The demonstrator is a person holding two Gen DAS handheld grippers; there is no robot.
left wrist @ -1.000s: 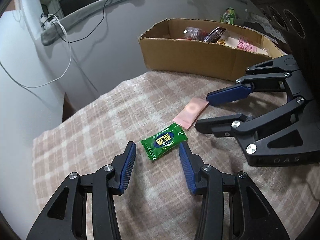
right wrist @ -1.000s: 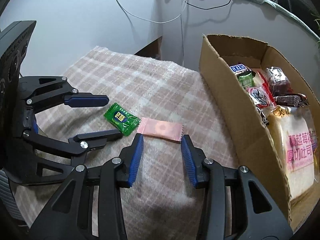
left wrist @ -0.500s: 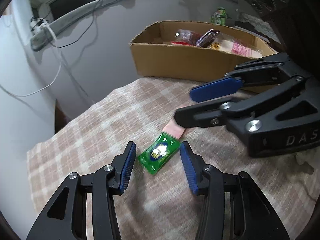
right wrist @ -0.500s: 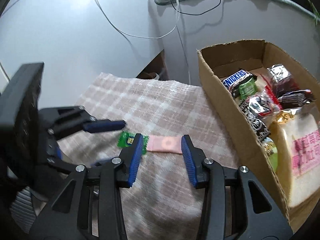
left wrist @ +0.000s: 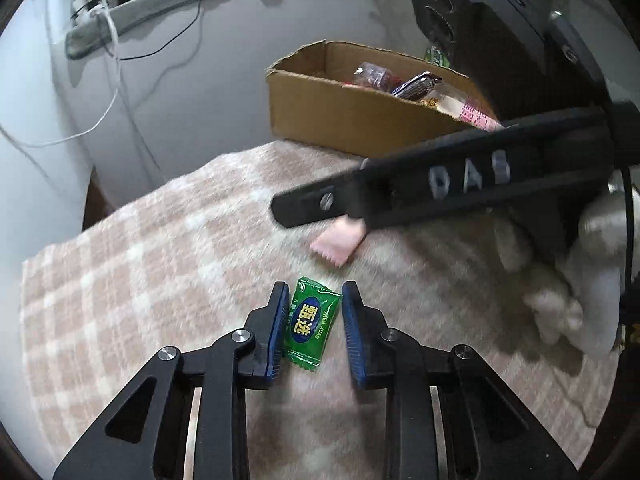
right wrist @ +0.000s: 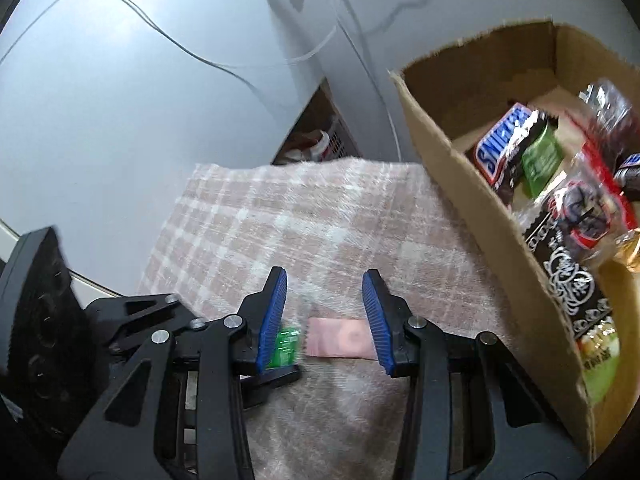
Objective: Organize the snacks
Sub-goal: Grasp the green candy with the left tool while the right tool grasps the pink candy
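Item: small green foil candy packet (left wrist: 310,322), lying on the checked pink cloth-covered bench (left wrist: 160,264), between the parted left hand-held gripper (left wrist: 315,330). Right hand-held gripper (right wrist: 325,316), also apart, straddles the flat pink sachet (right wrist: 340,343). Advice: close squarely across the wrappers; brown cardboard box (right wrist: 480,208) at 2 o'clock.

The right gripper (left wrist: 316,212) reaches across above the pink packet (left wrist: 338,242), blocking the way beyond the green candy (left wrist: 310,322). The cardboard box (right wrist: 472,200) walls off the right side; checked cloth (right wrist: 280,216) ahead lies open.
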